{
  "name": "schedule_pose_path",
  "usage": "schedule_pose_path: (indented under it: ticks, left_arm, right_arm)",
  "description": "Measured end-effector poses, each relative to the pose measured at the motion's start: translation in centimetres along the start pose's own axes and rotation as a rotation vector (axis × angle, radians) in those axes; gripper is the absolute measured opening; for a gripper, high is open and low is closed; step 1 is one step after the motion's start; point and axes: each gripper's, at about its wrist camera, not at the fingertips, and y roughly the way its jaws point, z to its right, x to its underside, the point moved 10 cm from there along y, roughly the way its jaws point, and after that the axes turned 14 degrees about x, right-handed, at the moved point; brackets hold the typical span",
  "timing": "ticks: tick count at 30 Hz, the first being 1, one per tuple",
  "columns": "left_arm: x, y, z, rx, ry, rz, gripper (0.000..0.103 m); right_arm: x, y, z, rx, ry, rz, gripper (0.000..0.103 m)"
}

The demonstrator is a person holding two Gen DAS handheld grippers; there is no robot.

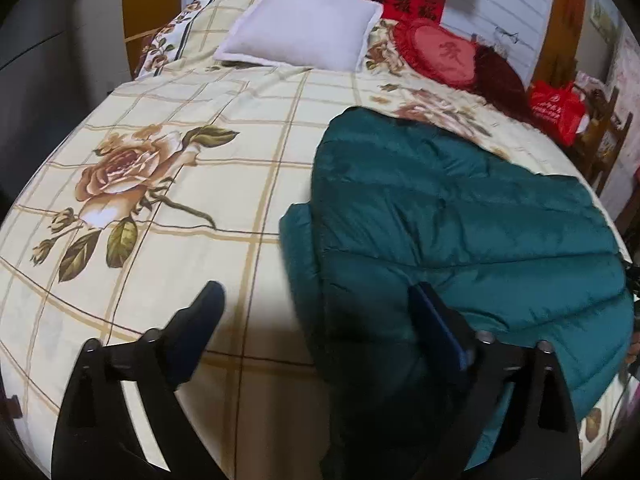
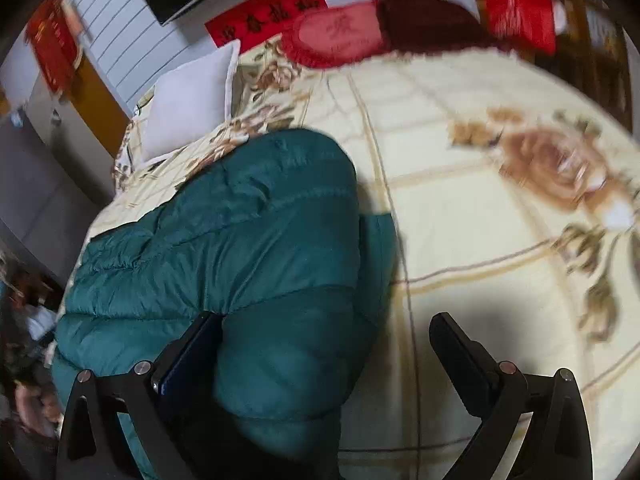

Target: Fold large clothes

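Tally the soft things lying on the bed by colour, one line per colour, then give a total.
Teal: 1, the puffer jacket
White: 1, the square pillow
Red: 1, the heart-shaped cushion
Dark maroon: 1, the fuzzy cushion beside the red one
Total: 4

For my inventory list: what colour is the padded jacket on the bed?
Dark teal green, the puffer jacket shows best in the left wrist view.

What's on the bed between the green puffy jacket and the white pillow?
Nothing but bare floral bedspread between teal down jacket and white pillow, in both views.
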Motion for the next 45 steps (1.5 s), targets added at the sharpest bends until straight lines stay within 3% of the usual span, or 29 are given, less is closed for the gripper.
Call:
schedule_pose_path:
  ticks: [3, 7, 12, 17, 21, 23, 24, 28, 34, 40, 45]
  left_arm:
    - [0.6, 1.0, -1.1, 0.070, -0.088, -0.042, 0.103]
    - [1.4, 2.1, -2.3, 0.251, -0.265, -0.088, 0.103]
    - [1.0, 2.3, -1.7, 0.265, -0.217, -0.100, 0.103]
    - [0.2, 3.1, -0.7, 0.346, -0.208, -0.103, 0.102]
    - [-0.1, 3.0, 0.6, 0.463, -0.214, -0.114, 0.070]
    - [-0.3, 2.7, 1.2, 0.457, -0.172, -0.106, 0.059]
    - [-0.4, 2.5, 1.5, 0.453, -0.154, -0.101, 0.053]
    - [-0.5, 1.6, 2.5, 0.396, -0.080, -0.074, 0.035]
    - [-1.4, -1.0, 2.7, 0.367, -0.094, 0.017, 0.025]
    - [-2.8, -5.3, 4.3, 0.417, -0.091, 0.146, 0.024]
    - [-2.0, -9.3, 4.0, 0.430, -0.103, 0.202, 0.024]
  right_arm:
    - [-0.2, 0.4, -0.1, -0.045, -0.001, -0.002, 0.103]
    - [-0.3, 0.5, -0.9, -0.108, -0.027, 0.001, 0.103]
    - [0.1, 0.6, -2.8, -0.222, -0.085, -0.015, 0.103]
    - [0.3, 0.6, -3.6, -0.240, -0.100, -0.010, 0.103]
    - [0.3, 0.7, -3.9, -0.225, -0.103, 0.007, 0.101]
    - [0.2, 0.8, -4.0, -0.216, -0.108, 0.009, 0.101]
    - [0.2, 0.9, -4.1, -0.204, -0.123, 0.008, 0.096]
    - [-0.1, 0.3, -5.1, -0.186, -0.179, 0.040, 0.066]
    - [-1.7, -1.9, -6.1, -0.122, -0.223, 0.158, 0.036]
    - [-3.6, -6.4, -7.5, -0.112, -0.250, 0.305, 0.029]
    - [-3.4, -10.5, -8.9, -0.180, -0.253, 0.367, 0.029]
